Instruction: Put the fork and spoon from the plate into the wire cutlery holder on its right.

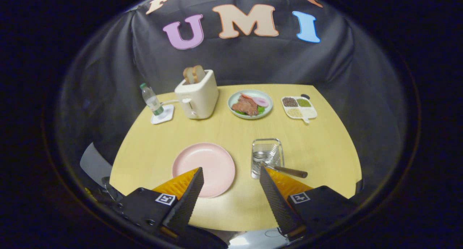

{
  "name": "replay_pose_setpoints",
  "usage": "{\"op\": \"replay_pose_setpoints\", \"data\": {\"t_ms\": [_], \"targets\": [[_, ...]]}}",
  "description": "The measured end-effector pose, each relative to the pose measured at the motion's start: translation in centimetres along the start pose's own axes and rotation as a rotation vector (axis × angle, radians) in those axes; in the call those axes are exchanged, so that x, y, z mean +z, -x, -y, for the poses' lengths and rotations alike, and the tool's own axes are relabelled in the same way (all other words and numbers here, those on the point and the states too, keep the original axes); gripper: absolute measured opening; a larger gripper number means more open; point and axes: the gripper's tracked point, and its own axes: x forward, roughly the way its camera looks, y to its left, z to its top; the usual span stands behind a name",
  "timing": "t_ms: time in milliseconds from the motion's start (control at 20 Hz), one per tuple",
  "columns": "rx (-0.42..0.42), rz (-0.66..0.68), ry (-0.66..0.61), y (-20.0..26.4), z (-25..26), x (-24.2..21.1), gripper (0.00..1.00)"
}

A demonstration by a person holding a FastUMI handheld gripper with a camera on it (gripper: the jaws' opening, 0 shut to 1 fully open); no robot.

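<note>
Pale counter (pixel 325 147): claw (pixel 231 176) gaped wide, empty; cutlery (pixel 285 170), stiff and slick, lay in holder (pixel 267 143)—grip the handle.

fingers (pixel 230 173) spread apart above pink plate (pixel 203 168), wire holder (pixel 267 157).

Two plates are being counted on one desk (pixel 325 147): one pink plate (pixel 203 168) and one green plate of food (pixel 250 104). One wire cutlery holder (pixel 267 155) is being seen with one wooden-handled utensil (pixel 289 170) lying across it. One toaster (pixel 197 96) is being seen holding two bread slices (pixel 193 74). One water bottle (pixel 151 100), one coaster (pixel 162 114) and one four-part tray (pixel 299 107) are being counted. Two fingers (pixel 190 198) are being seen apart, holding nothing.
</note>
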Motion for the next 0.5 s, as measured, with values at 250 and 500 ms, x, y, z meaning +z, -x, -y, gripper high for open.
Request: {"op": "replay_pose_setpoints", "data": {"t_ms": [250, 500], "targets": [[0.059, 0.24, -0.036, 1.0, -4.4, 4.3, 0.98], [0.063, 0.45, -0.036, 3.7, -5.3, 9.8, 0.98]]}}
